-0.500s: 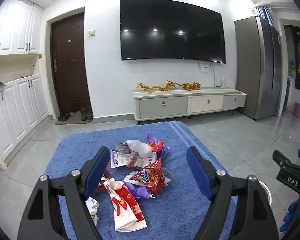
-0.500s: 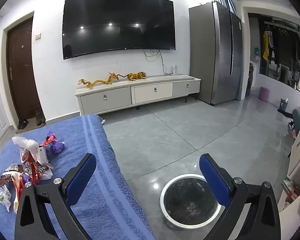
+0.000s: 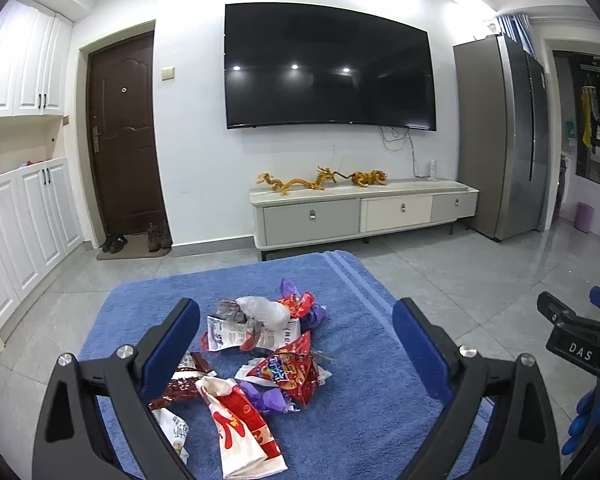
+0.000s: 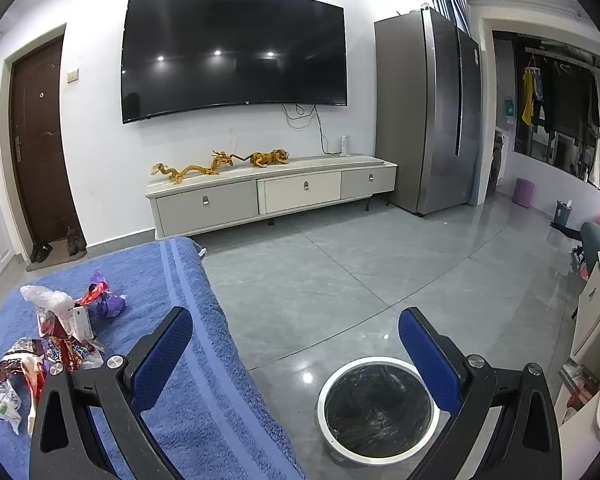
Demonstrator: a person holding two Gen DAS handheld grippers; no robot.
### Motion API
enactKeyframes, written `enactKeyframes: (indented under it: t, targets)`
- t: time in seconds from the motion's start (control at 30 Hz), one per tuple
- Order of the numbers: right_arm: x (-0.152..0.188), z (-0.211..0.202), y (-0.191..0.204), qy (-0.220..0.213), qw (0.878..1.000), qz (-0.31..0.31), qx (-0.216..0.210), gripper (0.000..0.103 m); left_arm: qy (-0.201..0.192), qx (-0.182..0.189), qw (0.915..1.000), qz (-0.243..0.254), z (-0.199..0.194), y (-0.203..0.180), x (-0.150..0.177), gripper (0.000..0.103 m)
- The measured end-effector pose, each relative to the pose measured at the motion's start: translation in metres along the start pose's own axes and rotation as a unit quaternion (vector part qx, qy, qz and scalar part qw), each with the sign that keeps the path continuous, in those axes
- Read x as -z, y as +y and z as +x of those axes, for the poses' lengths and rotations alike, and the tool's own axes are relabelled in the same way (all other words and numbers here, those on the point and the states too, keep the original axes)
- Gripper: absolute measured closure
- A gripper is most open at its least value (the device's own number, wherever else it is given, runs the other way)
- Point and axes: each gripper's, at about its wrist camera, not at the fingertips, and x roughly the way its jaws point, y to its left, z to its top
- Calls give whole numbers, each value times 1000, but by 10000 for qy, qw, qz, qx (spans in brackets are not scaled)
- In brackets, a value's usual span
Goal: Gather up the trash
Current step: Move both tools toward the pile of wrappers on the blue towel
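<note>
Both jaws spread and empty, the left gripper (image 3: 296,344) hovers over crumpled red, white and purple snack wrappers (image 3: 278,372) on a blue towel-covered table (image 3: 364,408), poised to grab one for the black-lined, white-rimmed round bin (image 4: 378,410) at the right gripper (image 4: 296,356)'s five o'clock.

Right gripper (image 4: 296,346) with jaws spread wide and nothing between them, held above the edge of a blue towel (image 4: 204,364). Crumpled wrappers (image 4: 56,340) lie on the towel at left. A white-rimmed bin (image 4: 378,410) with a black liner stands on the grey floor (image 4: 340,272) just beside the towel.
</note>
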Motion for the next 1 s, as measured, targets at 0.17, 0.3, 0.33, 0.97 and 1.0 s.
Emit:
enactKeyframes:
  t: [0.17,0.3,0.33,0.97,1.0]
  targets:
    - [-1,6,3,64,10000,2,14,0,-60,149,9999,-3,1,1,-1,5]
    - [-1,12,6,69,10000,9,0,0,29,155,9999,-33,5,1,2,5]
    - [-1,13,6,72,10000,5,-7,0,-25,117,9999,49,6,0,3,5]
    - [-2,50,25,204,9960,-276,-827,0,669,5,9976,-155,50,56,23,5]
    - [-2,53,26,251,9952,-252,-912,0,690,-16,9974,-216,51,63,24,5]
